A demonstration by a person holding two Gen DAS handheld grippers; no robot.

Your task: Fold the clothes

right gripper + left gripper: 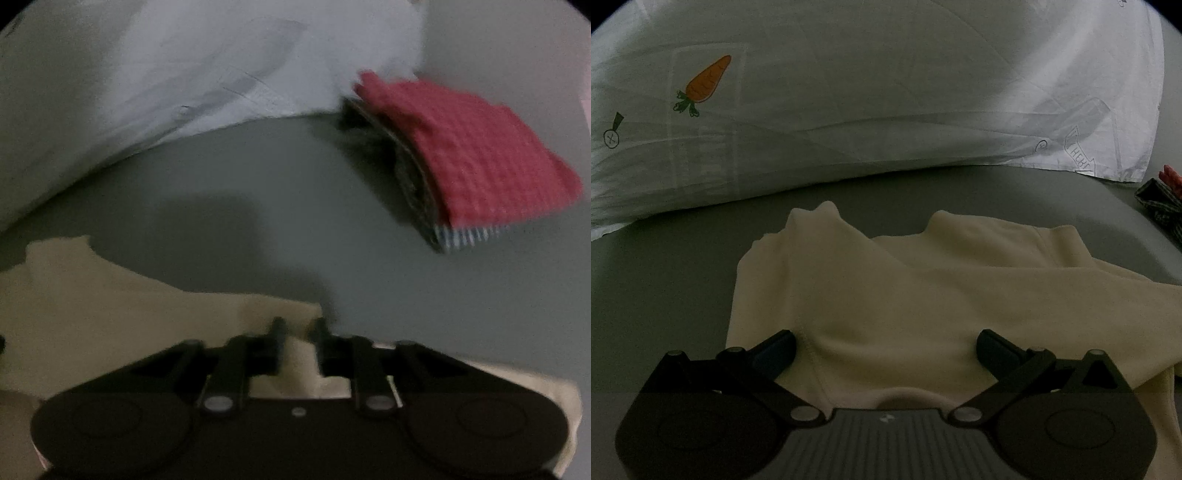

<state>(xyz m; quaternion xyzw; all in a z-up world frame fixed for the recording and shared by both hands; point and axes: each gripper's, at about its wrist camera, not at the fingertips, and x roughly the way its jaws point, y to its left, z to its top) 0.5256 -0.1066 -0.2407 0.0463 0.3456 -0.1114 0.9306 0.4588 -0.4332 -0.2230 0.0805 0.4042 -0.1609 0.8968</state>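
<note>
A cream garment [886, 288] lies on a grey bed surface [665, 280], partly folded, with one part running off to the right. My left gripper [885, 349] is open, its fingers spread wide just above the garment's near part. In the blurred right wrist view, my right gripper [300, 332] has its fingers close together, pinching a fold of the cream garment [110, 317] at its edge.
A white pillow with a carrot print [849, 92] lies across the back and shows in the right wrist view [129, 81]. A stack of folded clothes, red on top [465, 147], sits at the right; its edge shows in the left wrist view [1160, 199].
</note>
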